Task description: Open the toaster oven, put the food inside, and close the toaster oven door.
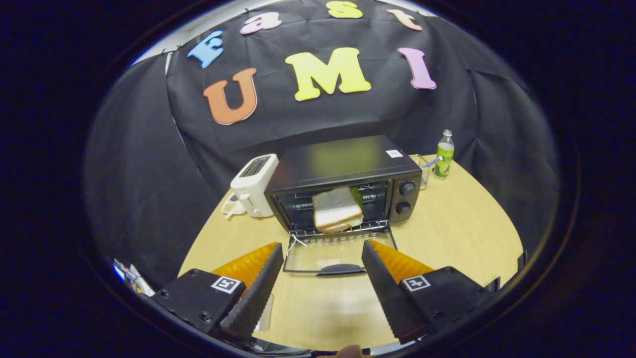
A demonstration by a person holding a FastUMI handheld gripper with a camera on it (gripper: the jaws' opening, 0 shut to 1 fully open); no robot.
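Gripper [322, 248] fingers, black and ribbed with orange backing, are spread wide apart above the round pale wooden table [462, 233], with nothing between them and touching nothing. Just ahead of the fingertips lies the glass door [340, 253] of the black toaster oven [348, 174], folded flat down onto the table with its dark handle nearest the gripper, roughly between the two fingertips. The oven is open, and a sandwich of white bread slices [337, 209] with a bit of green showing behind it sits on the wire rack [343, 229] at the mouth of the cavity, tilted and leaning back. Two black knobs [406, 197] sit on the oven's right-hand panel. Just beside the oven on its left stands a white pop-up toaster [253, 185]. Beyond the oven's right corner are a clear glass [423, 171] and a green-labelled bottle [444, 155], near each other at the table's far edge.
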